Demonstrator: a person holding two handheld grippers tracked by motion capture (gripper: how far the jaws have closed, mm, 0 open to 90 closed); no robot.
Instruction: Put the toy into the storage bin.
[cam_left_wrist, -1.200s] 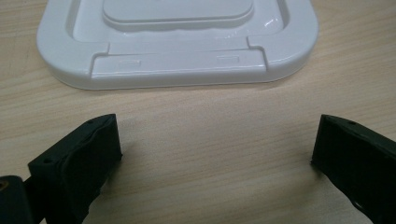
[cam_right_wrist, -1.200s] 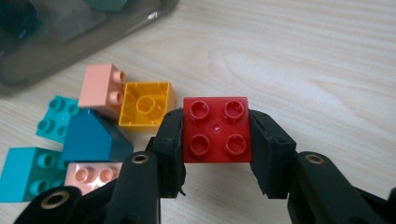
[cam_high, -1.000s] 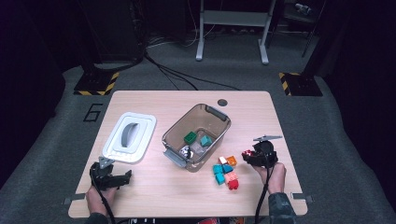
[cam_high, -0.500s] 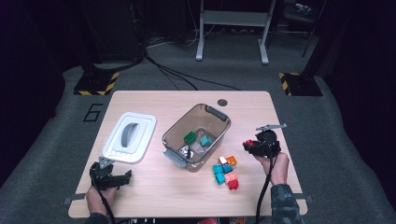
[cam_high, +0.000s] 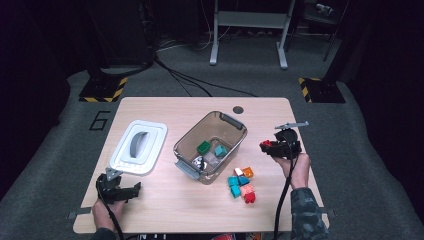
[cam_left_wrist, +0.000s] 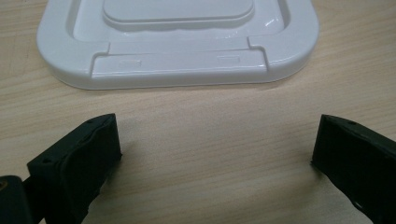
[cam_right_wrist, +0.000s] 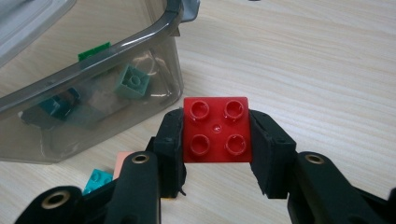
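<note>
A pale wooden table (cam_high: 160, 220) carries the whole job: a smoky clear plastic bin (cam_high: 210, 146) at its centre, its white lid (cam_high: 138, 148) lying apart to the left. The right gripper (cam_high: 267, 146) has risen from the loose bricks (cam_high: 241, 183) near the bin's front corner, where it hung a second ago, and now stands higher, just right of the bin. Its jaws are clamped on a red four-stud brick (cam_right_wrist: 216, 129), studs toward the camera, off the table and outside the bin's wall. That lift suggests the pick is done and the carry over the rim is next.

The left gripper (cam_high: 131, 190) rests on the table just in front of the lid, unmoved, its jaws wide apart on nothing.

Inside the bin lie a green brick (cam_high: 203, 147), a teal brick (cam_high: 220, 150) and others. The bin's rim (cam_right_wrist: 135, 39) and grey corner latch (cam_right_wrist: 187, 9) stand between the red brick and its likely drop; the gripper probably needs more height to clear them.
</note>
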